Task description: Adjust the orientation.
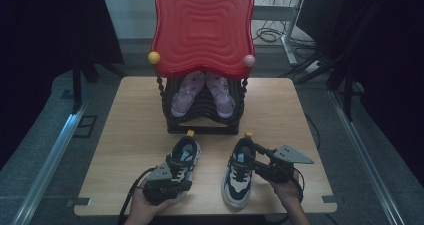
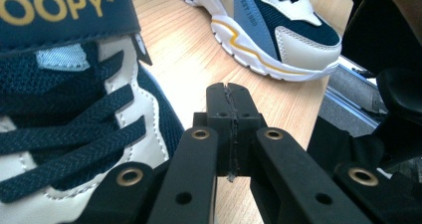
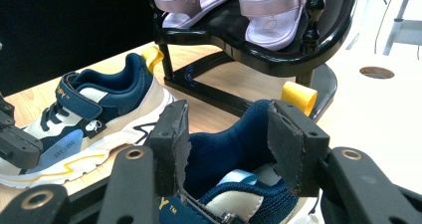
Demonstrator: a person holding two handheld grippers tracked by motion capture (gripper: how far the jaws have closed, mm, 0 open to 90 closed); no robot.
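Foreground: two hands at the near edge of the table (image 1: 125,120), each holding tongs beside one navy-and-cream sneaker
Left tongs (image 1: 172,177): jaws pressed together on nothing, lying against the laces of the left sneaker (image 1: 181,164), whose strap and laces show just beside the jaws in the left gripper view
Right tongs (image 1: 254,157): jaws half apart around the heel collar of the right sneaker (image 1: 239,175); whether the pads press it I cannot tell
Long axis: both sneakers lie toes toward the person, yellow heel tabs toward the black rack (image 1: 200,120), side by side and apart
Direction: rack straight beyond the heels, its lower shelf already carrying lilac sandals (image 1: 202,92) under a red top (image 1: 202,27)
Nearer hand: right, judged better placed to lift its shoe forward to the rack
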